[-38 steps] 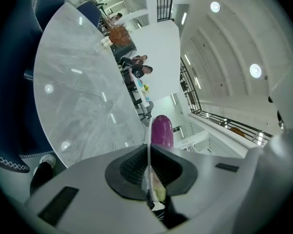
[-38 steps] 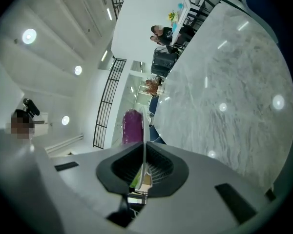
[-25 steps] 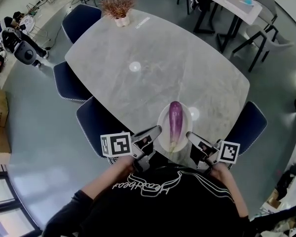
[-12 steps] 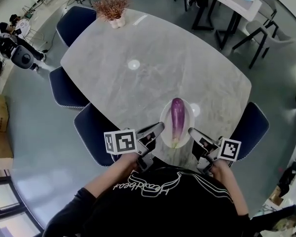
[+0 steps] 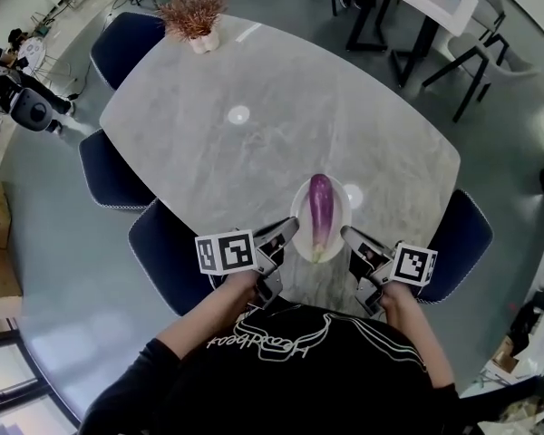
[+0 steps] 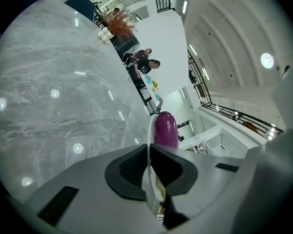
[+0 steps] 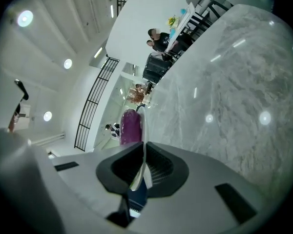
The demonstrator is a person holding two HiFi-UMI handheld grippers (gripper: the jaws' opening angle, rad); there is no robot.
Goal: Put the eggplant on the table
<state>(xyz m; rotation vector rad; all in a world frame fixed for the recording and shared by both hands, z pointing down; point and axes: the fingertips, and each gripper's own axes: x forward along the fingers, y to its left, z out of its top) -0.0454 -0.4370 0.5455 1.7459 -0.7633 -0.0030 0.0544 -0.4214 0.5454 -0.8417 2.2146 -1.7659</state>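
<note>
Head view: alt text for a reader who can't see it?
A person holds a white plate bearing a purple eggplant by its rim, left gripper on one side and right gripper on the other, at the near edge of a grey marble table. Dark blue chairs stand around it and a potted dried plant stands at its far end.

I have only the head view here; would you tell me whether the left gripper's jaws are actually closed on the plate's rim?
Observer: Yes. The left gripper view shows the left gripper with both dark pads pressed on the thin white rim of the plate. The eggplant lies on the plate just beyond the jaws.
Operator: Thank you. Is the right one gripping in the same way?
Observer: It is. In its own view the right gripper is shut on the plate's opposite rim, and the eggplant's rounded purple end shows past the jaws.
</note>
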